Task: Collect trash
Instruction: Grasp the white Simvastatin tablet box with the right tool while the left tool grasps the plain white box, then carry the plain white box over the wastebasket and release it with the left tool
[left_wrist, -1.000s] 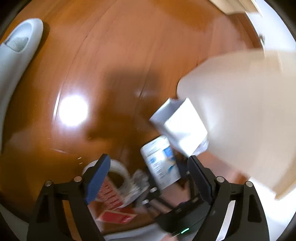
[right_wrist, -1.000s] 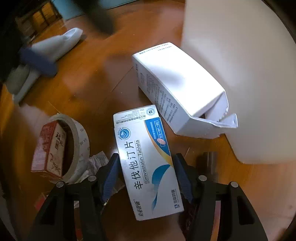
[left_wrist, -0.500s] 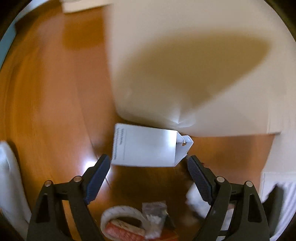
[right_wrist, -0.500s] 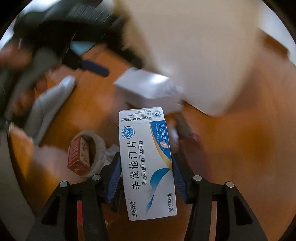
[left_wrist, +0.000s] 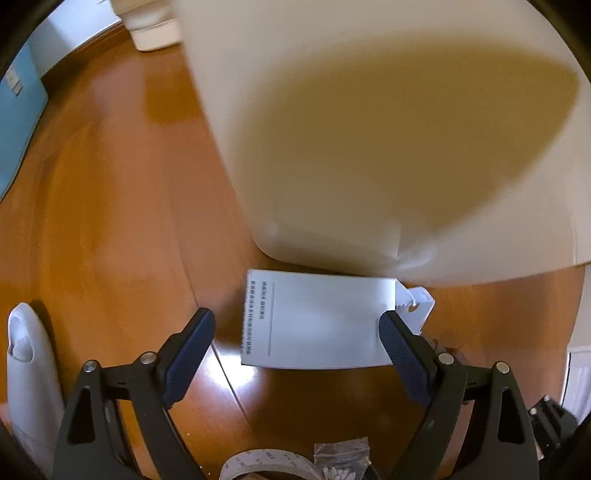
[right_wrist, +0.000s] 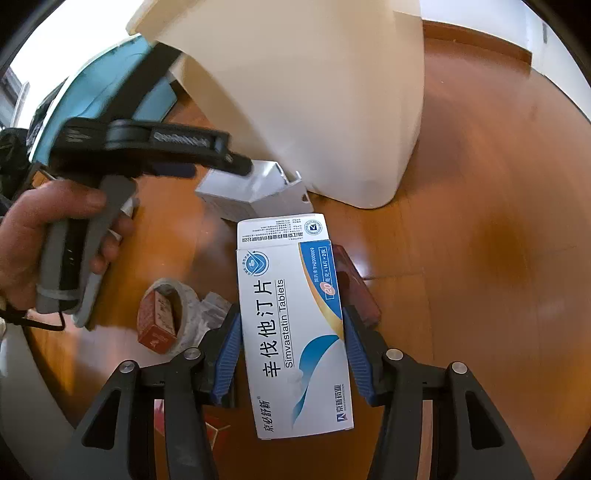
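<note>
Your left gripper (left_wrist: 295, 332) hangs wide open over the white carton (left_wrist: 321, 321), its jaws having just spread a touch more, pads clear of it. The carton lies on the floor with its long axis running pad to pad, hard against the cream bin (left_wrist: 369, 147). Your right gripper (right_wrist: 291, 354) is clamped on the tablet box (right_wrist: 291, 332), clear of the floor.
</note>
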